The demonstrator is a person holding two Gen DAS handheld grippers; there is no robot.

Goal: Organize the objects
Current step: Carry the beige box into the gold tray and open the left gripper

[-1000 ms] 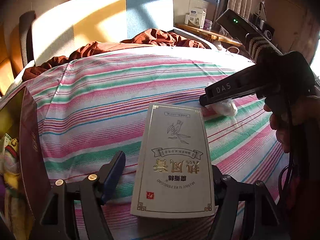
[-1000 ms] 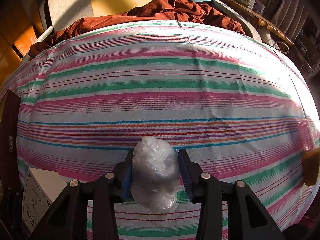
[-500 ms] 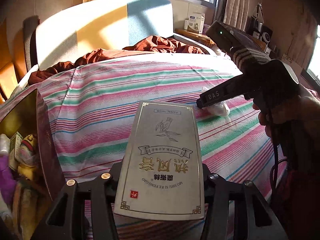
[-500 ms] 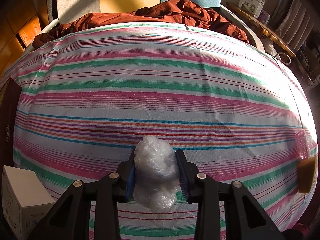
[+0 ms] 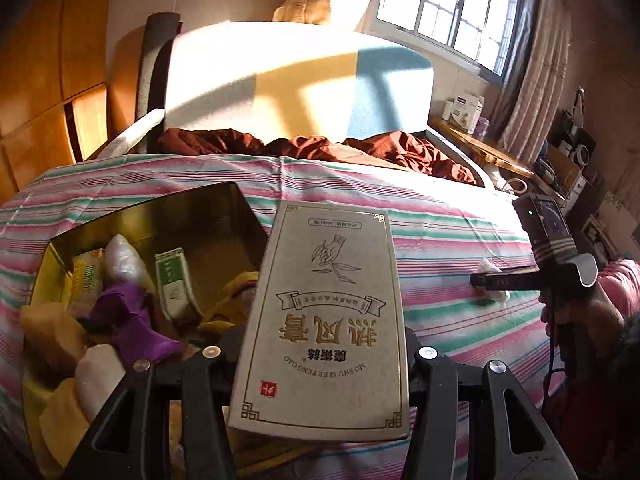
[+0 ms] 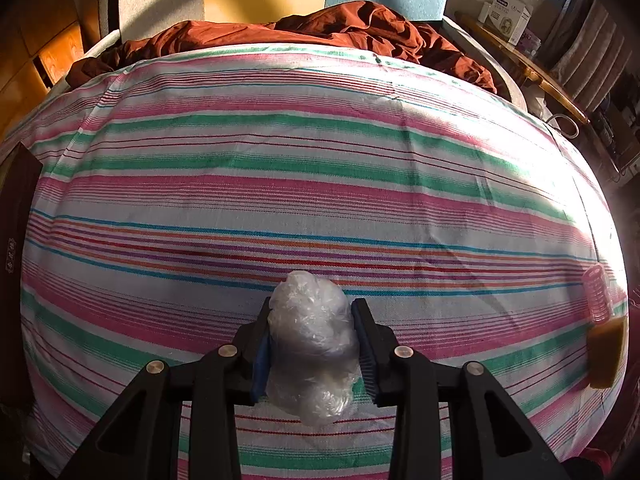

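Observation:
My left gripper (image 5: 324, 344) is shut on a flat beige carton with gold lettering (image 5: 324, 320) and holds it in the air beside an open gold-lined box (image 5: 140, 216) on the left, which holds several packets and a purple item (image 5: 128, 320). My right gripper (image 6: 316, 340) is shut on a crumpled clear plastic bag (image 6: 312, 344), low over the striped bedspread (image 6: 280, 160). The right gripper also shows in the left wrist view (image 5: 500, 282), at the right.
A pink hair roller (image 6: 598, 292) and an amber block (image 6: 606, 354) lie at the bed's right edge. A rust-brown blanket (image 6: 320, 28) is bunched at the headboard. A side table with a white box (image 5: 464, 112) stands at the right.
My left gripper closed on the carton, lifted it off the bedspread and swung left towards the open box. My right gripper stays shut on the plastic bag, nearly still.

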